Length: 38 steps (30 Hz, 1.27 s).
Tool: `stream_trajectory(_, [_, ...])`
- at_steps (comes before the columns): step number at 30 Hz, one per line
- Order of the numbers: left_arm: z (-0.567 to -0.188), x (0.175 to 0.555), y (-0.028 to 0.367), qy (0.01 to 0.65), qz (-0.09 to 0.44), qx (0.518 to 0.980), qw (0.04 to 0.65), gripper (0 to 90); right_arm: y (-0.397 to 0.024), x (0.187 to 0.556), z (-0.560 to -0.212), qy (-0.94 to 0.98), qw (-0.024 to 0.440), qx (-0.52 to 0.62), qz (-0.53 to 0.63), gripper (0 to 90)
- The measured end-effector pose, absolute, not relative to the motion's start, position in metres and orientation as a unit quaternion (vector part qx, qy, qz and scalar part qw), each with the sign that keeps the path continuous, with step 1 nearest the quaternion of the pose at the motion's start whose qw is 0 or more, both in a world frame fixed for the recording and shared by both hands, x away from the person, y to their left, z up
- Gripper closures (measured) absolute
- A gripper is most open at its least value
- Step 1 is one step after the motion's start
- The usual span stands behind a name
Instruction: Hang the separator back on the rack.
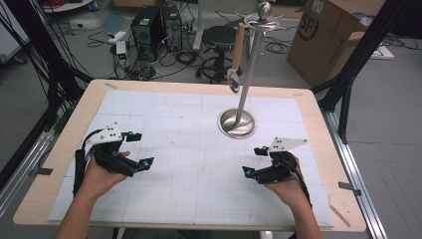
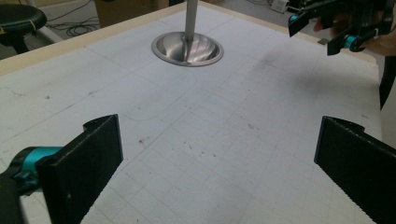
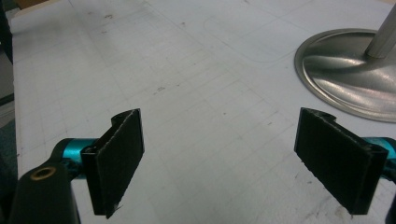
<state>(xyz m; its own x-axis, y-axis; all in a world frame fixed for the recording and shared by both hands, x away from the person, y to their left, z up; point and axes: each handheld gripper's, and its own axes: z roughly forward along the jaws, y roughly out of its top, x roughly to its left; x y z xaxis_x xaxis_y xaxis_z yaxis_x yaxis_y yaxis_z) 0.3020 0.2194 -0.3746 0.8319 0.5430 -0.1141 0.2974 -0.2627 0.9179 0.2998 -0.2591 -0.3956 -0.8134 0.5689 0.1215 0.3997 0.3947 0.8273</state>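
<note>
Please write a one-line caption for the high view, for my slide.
Two open hand-held grippers, left and right, rest apart on the white mat near a metal stand with a hanging utensil.

**Table inventory, seen from above**

Metal stand [image 1: 242, 99]: upright on the white gridded mat [image 1: 189, 164], a utensil [image 1: 236, 55] hanging from its top. Left gripper [image 1: 140, 149]: well left of the stand, nearer the person, jaws apart, empty. Right gripper [image 1: 254, 160]: just nearside of the stand's base, jaws apart, empty.

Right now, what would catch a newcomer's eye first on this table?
The tall metal stand at the table's far middle, with a wooden-handled utensil hanging from its top. Nearer, the left hand-held gripper and right hand-held gripper rest apart on the white mat, jaws open, holding nothing.
</note>
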Motion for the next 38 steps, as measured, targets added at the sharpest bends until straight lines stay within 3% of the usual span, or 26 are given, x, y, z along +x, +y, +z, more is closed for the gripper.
stream_trajectory(8, [-0.393,0.308,0.219,0.275,0.127,0.81,0.502,1.7,-0.26,0.3,-0.396,0.83,0.094,0.293,0.465,14.7])
stream_trajectory(38, [-0.398,0.312,0.214,0.28,0.114,0.811,0.501,1.6,-0.259,0.301,-0.398,0.835,0.095,0.296,0.454,14.7])
